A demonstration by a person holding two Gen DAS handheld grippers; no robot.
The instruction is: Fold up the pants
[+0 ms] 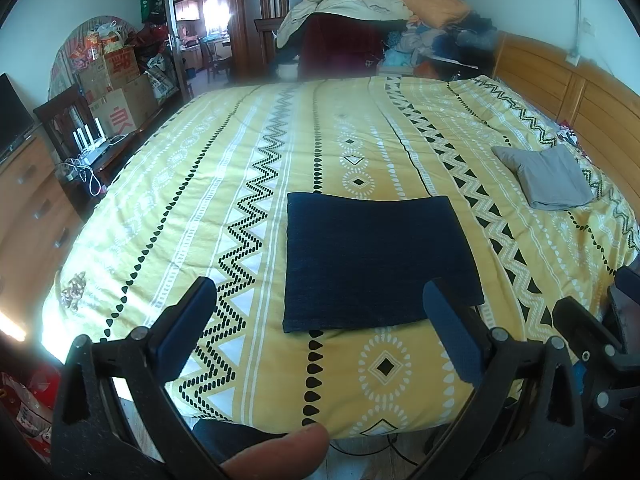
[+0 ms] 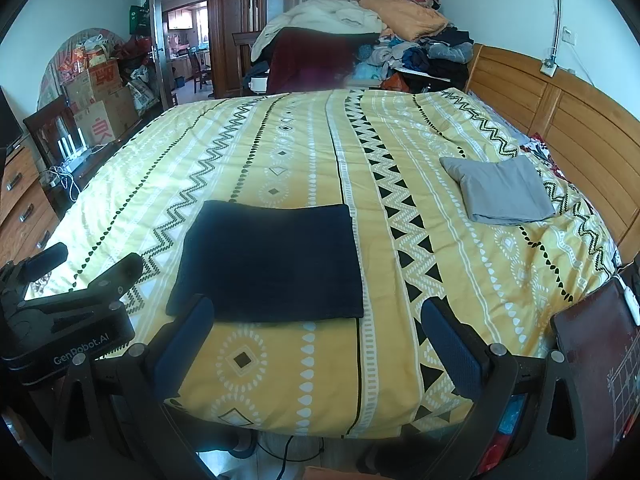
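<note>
Dark pants (image 1: 380, 260) lie folded into a flat rectangle near the front edge of the yellow bedspread (image 1: 200, 200), both the left gripper (image 1: 320, 320) and right gripper (image 2: 320, 336) hovering wide-jawed and empty short of them, suggesting folding looks finished, perhaps needing only stacking beside the grey folded cloth (image 2: 500, 192).

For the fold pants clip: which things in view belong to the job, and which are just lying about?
Belongs to the job:
- dark blue pants, folded flat on the bed
- left gripper, open, empty
- right gripper, open, empty

Just lying about:
- folded grey garment near the headboard
- clothes pile behind the bed
- cardboard boxes
</note>
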